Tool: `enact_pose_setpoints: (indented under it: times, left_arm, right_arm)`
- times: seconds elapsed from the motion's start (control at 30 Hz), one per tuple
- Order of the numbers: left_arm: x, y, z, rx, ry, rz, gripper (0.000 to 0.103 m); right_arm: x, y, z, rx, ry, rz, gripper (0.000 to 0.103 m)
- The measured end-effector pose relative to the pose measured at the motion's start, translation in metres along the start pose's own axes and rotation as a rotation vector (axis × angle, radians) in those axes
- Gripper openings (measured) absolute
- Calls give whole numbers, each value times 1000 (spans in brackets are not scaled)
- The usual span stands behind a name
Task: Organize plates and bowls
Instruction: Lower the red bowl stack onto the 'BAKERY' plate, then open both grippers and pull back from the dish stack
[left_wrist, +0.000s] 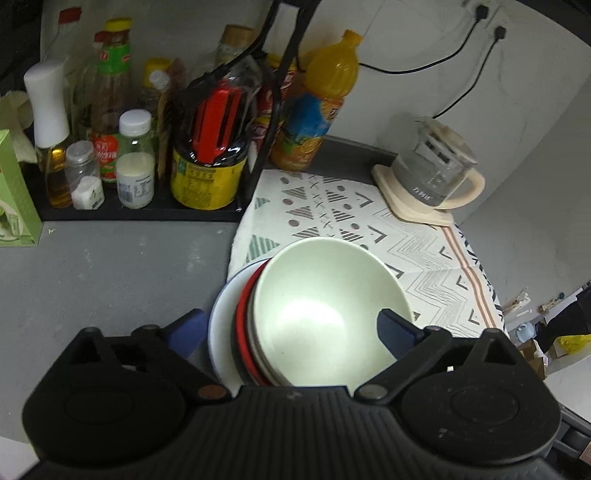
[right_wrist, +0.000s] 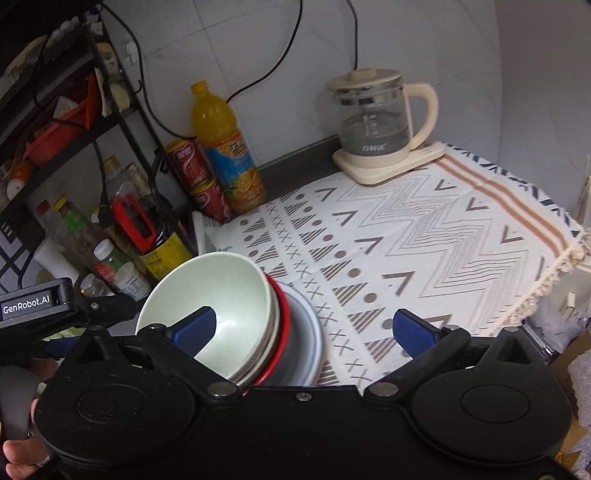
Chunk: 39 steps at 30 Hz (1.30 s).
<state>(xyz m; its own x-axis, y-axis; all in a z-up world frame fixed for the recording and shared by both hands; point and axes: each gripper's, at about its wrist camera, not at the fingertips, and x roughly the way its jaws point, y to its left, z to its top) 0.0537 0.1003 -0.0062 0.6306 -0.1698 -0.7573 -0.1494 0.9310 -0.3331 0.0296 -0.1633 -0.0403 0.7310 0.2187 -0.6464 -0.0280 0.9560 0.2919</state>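
Observation:
A pale green bowl (left_wrist: 325, 306) (right_wrist: 218, 295) tops a tilted stack of dishes. Under it I see a beige rim, a red bowl (left_wrist: 242, 328) (right_wrist: 282, 325) and a white plate with a blue rim (left_wrist: 221, 321) (right_wrist: 308, 339). The stack rests at the near left corner of the patterned cloth (left_wrist: 424, 258) (right_wrist: 424, 236). My left gripper (left_wrist: 291, 330) stands open over the stack, with the blue fingers spread to either side of the bowl and clear of it. My right gripper (right_wrist: 304, 328) is also open, its left finger (right_wrist: 195, 326) in front of the bowl and its right finger over the cloth.
A black rack of sauce bottles and jars (left_wrist: 129, 147) (right_wrist: 122, 240) fills the left. An orange drink bottle (left_wrist: 317, 110) (right_wrist: 227, 147) and red cans (right_wrist: 201, 177) stand at the wall. A glass kettle (left_wrist: 432, 173) (right_wrist: 380, 125) sits at the far right. A hand (right_wrist: 18, 443) holds the other gripper's handle at the lower left.

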Motion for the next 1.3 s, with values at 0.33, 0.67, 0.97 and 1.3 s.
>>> enact_pose_setpoints:
  times: [0.33, 0.67, 0.97, 1.3]
  left_arm:
    - [-25, -24, -15, 55, -75, -10, 103]
    - [-63, -45, -46, 72, -96, 3, 103]
    - [-88, -59, -83, 124, -87, 9, 103]
    - [-109, -69, -124, 183, -92, 49, 103]
  right_arm:
    - [-44, -32, -6, 0, -83, -52, 103]
    - [-93, -67, -26, 29, -98, -86, 103]
    - [-126, -83, -51, 2, -104, -91, 103]
    - [-152, -95, -76, -22, -87, -90, 103]
